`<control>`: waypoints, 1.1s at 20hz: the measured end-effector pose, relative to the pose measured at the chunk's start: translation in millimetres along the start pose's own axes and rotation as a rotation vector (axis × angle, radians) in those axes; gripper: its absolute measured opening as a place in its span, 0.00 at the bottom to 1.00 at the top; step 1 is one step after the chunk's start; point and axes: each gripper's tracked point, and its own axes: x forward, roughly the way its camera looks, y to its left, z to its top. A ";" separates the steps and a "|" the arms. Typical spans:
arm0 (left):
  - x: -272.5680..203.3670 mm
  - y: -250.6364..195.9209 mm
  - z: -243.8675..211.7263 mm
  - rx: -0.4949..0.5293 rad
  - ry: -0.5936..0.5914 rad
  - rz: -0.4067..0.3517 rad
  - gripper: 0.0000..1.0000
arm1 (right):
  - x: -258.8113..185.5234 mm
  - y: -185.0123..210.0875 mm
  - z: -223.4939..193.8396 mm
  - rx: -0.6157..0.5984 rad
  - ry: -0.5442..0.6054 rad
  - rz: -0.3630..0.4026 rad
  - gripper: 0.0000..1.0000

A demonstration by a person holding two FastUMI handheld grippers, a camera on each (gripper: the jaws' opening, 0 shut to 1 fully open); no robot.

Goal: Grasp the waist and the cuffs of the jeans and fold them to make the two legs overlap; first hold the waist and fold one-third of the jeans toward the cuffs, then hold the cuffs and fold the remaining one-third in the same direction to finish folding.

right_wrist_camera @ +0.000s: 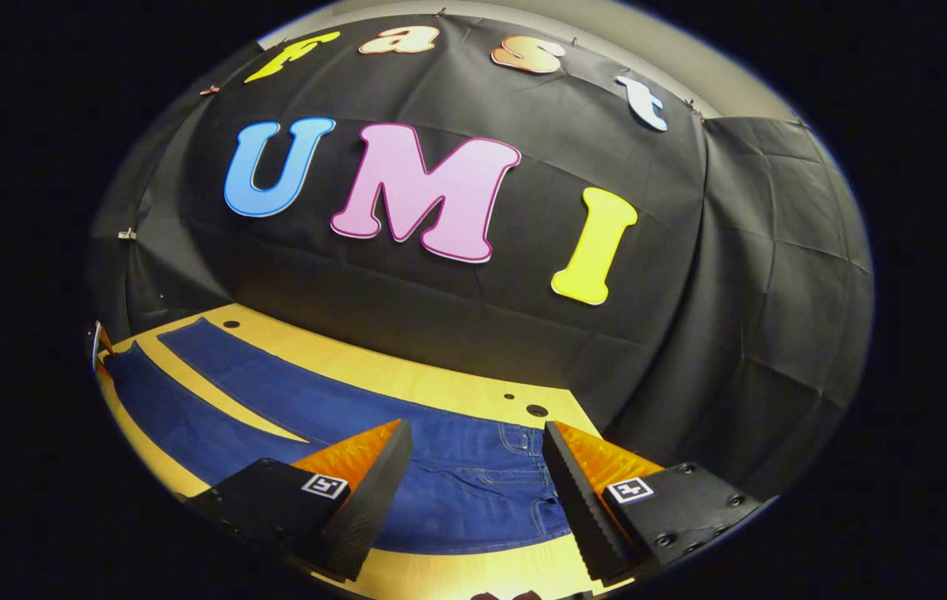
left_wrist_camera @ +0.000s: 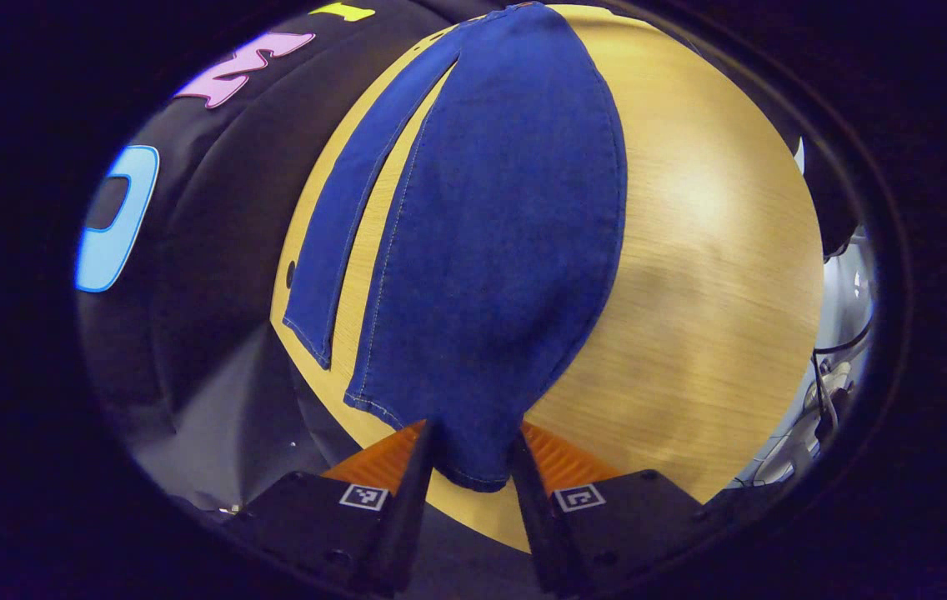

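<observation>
Two legs of the jeans (left_wrist_camera: 490, 233) lie spread on the table (left_wrist_camera: 707, 275), a strip of wood showing between them. The left gripper (left_wrist_camera: 473, 467) has its fingers closed on the cuff (left_wrist_camera: 473, 454) of the nearer leg, lifting it at the table's edge. The right gripper (right_wrist_camera: 478, 479) hangs above the waist (right_wrist_camera: 482, 467), fingers wide apart and gripping nothing.
</observation>
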 end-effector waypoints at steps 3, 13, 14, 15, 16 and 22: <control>15.7 6.2 3.8 -0.013 0.024 -0.022 0.34 | 15.5 -23.7 -9.1 -0.037 0.005 -0.038 0.96; 20.2 15.3 10.3 -0.005 0.029 -0.008 0.05 | 67.4 -85.3 -49.2 -0.598 0.032 0.147 0.96; 19.9 15.1 11.7 0.001 0.033 -0.002 0.06 | 70.2 -93.0 -62.9 -0.670 0.063 0.188 0.96; 18.9 15.2 12.2 0.009 0.038 0.005 0.05 | 72.3 -99.3 -78.1 -0.742 0.100 0.231 0.96; 18.7 15.2 13.0 0.012 0.042 0.011 0.06 | 73.8 -104.6 -94.2 -0.821 0.130 0.274 0.96; 18.9 14.7 13.5 0.005 0.072 0.019 0.05 | 54.8 -124.1 -198.5 -1.253 0.271 0.510 0.94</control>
